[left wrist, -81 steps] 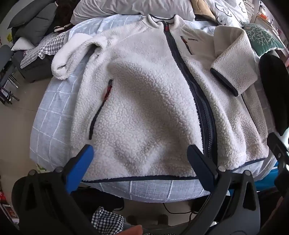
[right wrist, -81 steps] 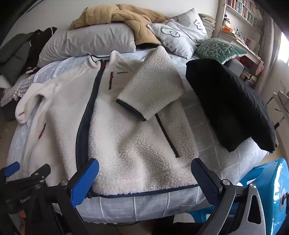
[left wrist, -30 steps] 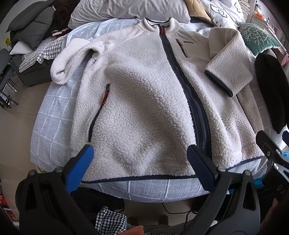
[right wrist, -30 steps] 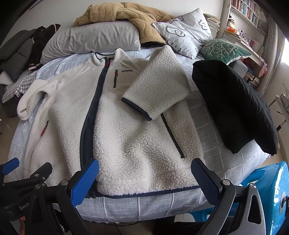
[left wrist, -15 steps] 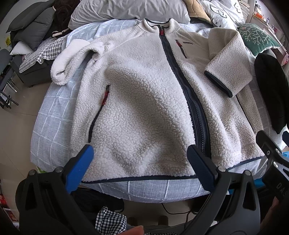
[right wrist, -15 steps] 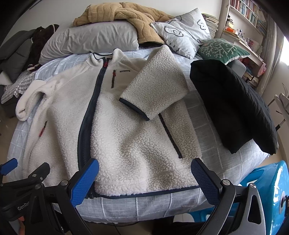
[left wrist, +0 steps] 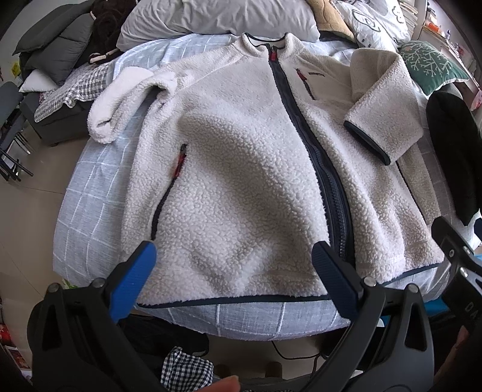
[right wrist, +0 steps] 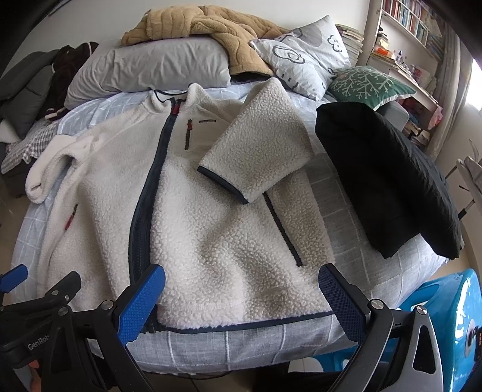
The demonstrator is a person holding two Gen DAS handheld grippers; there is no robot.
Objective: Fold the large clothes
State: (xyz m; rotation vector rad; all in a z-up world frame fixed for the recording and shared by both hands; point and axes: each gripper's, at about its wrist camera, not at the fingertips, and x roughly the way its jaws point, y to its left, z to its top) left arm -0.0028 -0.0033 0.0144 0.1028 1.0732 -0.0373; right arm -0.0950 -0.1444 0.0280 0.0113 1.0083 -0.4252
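Observation:
A cream fleece jacket (left wrist: 241,169) with a navy zipper lies front up on the bed, collar far, hem near; it also shows in the right wrist view (right wrist: 211,223). Its right sleeve (right wrist: 256,147) is folded across the chest, cuff toward the zipper. Its left sleeve (left wrist: 120,102) lies bunched out to the left. My left gripper (left wrist: 233,274) is open and empty, above the hem left of the zipper. My right gripper (right wrist: 241,298) is open and empty, above the hem right of the zipper.
The bed (left wrist: 90,193) has a pale blue checked cover. A black jacket (right wrist: 388,184) lies at its right. Grey pillow (right wrist: 150,69), tan blanket (right wrist: 205,27) and cushions at the head. A blue stool (right wrist: 452,325) stands at the near right. Clothes lie at the left.
Both grippers have shifted only slightly above the hem, staying open. The jacket has not moved.

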